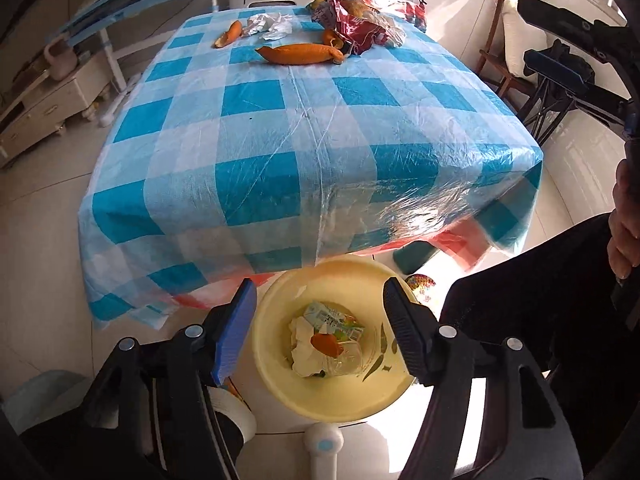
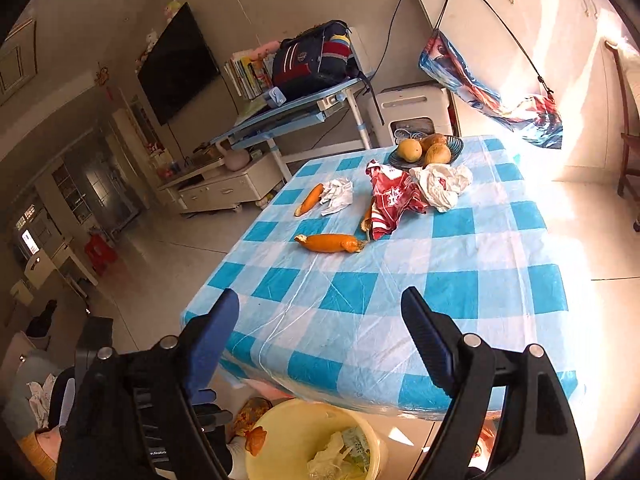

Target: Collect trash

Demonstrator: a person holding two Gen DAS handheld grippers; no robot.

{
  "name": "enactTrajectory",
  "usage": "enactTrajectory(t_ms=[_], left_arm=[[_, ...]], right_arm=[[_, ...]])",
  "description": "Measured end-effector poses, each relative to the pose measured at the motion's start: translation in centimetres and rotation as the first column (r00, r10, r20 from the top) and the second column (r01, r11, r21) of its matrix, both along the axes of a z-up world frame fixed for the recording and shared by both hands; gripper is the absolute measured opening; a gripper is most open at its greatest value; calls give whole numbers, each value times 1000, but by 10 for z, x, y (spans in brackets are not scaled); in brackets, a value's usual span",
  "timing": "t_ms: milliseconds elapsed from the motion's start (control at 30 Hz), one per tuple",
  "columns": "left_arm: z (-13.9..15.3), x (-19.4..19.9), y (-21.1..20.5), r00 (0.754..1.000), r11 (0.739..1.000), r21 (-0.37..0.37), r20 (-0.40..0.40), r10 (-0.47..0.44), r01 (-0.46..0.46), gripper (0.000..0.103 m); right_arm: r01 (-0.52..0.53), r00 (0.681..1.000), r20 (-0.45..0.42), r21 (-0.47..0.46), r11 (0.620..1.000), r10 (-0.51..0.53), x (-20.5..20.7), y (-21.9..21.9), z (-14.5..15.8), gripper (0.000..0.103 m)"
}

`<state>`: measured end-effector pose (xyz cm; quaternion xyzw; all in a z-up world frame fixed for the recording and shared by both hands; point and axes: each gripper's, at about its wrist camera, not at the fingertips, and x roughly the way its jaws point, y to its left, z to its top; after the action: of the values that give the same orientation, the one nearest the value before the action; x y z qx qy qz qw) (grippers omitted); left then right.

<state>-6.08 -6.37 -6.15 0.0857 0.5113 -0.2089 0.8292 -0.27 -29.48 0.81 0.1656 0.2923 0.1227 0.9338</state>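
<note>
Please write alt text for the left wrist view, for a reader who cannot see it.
The open, empty left gripper hangs over a yellow bin on the floor that holds paper, a carton and an orange peel. Behind it a table with a blue checked cloth carries more peels, a crumpled tissue and a red wrapper at its far end.

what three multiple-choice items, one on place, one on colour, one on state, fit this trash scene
1. Where is the yellow bin?
A. on the table
B. on the floor at the table's near edge
C. on a chair

2. What colour is the tablecloth?
A. blue and white checks
B. plain red
C. green stripes

3. How does the left gripper stand?
A. shut on a peel
B. shut, empty
C. open above the bin

Answers: 1 B, it stands below the cloth's hanging edge; 2 A, checks show in both views; 3 C, fingers apart, nothing between.
</note>
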Motion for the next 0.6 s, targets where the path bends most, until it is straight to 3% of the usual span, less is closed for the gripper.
enactTrajectory(t_ms=[167, 333, 600], left_arm=[[23, -8, 3, 987, 997, 56, 159, 35, -44, 79], [51, -11, 18, 936, 987, 48, 329, 126, -150, 89], [66, -1, 47, 883, 955, -45, 373, 287, -292, 91]], right_arm=[[51, 995, 87, -33, 998, -48, -16, 2, 15, 80], [111, 978, 191, -111, 988, -88, -35, 11, 27, 86], [113, 976, 205, -189, 975, -74, -42, 29, 20, 90]])
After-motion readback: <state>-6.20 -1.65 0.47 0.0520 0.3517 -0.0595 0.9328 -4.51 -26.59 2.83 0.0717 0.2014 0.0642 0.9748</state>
